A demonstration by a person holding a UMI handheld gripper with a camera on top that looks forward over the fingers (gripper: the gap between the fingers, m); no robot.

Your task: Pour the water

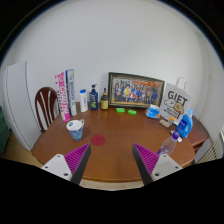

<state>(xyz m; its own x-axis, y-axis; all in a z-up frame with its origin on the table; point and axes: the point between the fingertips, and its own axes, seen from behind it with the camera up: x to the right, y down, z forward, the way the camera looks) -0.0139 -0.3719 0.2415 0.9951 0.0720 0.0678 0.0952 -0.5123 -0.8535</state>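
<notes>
My gripper [112,158] hovers over the near edge of a round wooden table [120,145], its two fingers spread wide with nothing between them. The pink pads [80,158] face each other across bare wood. Beyond the left finger stands a white paper cup [75,129] with a patterned rim. To the right, beyond the right finger, a clear water bottle [169,147] with a blue cap stands near a blue-topped bottle [184,125]. Both sit well ahead of the fingertips.
A framed picture [135,91] leans against the wall at the table's back, with dark bottles [94,97], boxes [66,92] and a white bag [176,100] beside it. A blue cup [154,111], green lids [120,110] and a red coaster [99,140] lie on the table. A wooden chair [44,105] stands at left.
</notes>
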